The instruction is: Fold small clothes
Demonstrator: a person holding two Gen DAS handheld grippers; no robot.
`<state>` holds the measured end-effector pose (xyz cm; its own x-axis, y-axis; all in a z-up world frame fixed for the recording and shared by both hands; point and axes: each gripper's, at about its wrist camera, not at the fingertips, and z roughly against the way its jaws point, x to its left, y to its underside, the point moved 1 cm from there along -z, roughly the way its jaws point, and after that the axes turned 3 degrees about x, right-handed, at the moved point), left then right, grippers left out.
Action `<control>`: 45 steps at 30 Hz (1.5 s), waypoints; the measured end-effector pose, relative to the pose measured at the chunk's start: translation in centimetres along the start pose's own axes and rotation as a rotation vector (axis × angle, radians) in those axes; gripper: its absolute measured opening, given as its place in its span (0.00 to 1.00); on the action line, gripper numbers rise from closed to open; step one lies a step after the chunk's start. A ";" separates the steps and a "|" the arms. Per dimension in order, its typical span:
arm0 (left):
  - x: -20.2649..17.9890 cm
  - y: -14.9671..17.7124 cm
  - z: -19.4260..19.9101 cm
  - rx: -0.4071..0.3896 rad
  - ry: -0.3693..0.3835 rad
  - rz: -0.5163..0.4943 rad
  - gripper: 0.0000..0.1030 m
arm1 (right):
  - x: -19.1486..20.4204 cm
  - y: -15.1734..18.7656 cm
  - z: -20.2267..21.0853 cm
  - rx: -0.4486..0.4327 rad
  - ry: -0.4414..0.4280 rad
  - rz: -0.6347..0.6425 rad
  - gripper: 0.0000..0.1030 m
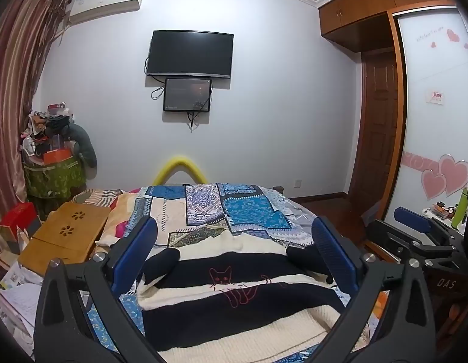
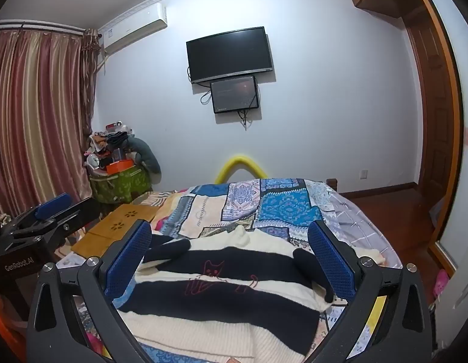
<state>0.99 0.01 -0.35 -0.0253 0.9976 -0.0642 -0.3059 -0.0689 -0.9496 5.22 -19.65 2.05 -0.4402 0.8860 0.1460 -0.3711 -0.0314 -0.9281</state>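
Observation:
A small knit sweater (image 1: 234,302) with wide black and cream stripes and a red outlined cat lies flat on the patchwork bedspread (image 1: 203,211); its dark sleeves (image 1: 161,260) lie across its upper part. In the right wrist view the same sweater (image 2: 222,290) spreads out below. My left gripper (image 1: 234,236) hovers above the sweater, open, nothing between its blue pads (image 1: 143,242). My right gripper (image 2: 229,239) is also open and empty above the garment. The right gripper (image 1: 415,227) shows at the right edge of the left wrist view, the left gripper (image 2: 49,211) at the left edge of the right wrist view.
A wooden lap desk (image 1: 64,236) lies on the bed's left side beside a red box (image 1: 19,220). A green bin heaped with clutter (image 1: 52,163) stands by the curtain (image 1: 13,90). On the far wall hang a television (image 1: 190,53) and a smaller screen. Wardrobe (image 1: 436,106) and door stand at right.

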 end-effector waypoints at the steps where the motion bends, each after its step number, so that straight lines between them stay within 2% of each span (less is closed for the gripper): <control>1: 0.0 0.0 0.0 0.000 0.001 0.002 1.00 | 0.0 0.0 0.0 0.001 0.001 0.000 1.00; 45: -0.3 0.1 0.0 -0.001 -0.004 -0.006 1.00 | -0.1 0.2 0.0 0.005 -0.001 -0.007 1.00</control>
<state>0.93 -0.26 -0.43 -0.0267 0.9980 -0.0574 -0.3052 -0.0629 -0.9502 5.20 -19.70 1.89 -0.4386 0.8856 0.1528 -0.3783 -0.0277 -0.9253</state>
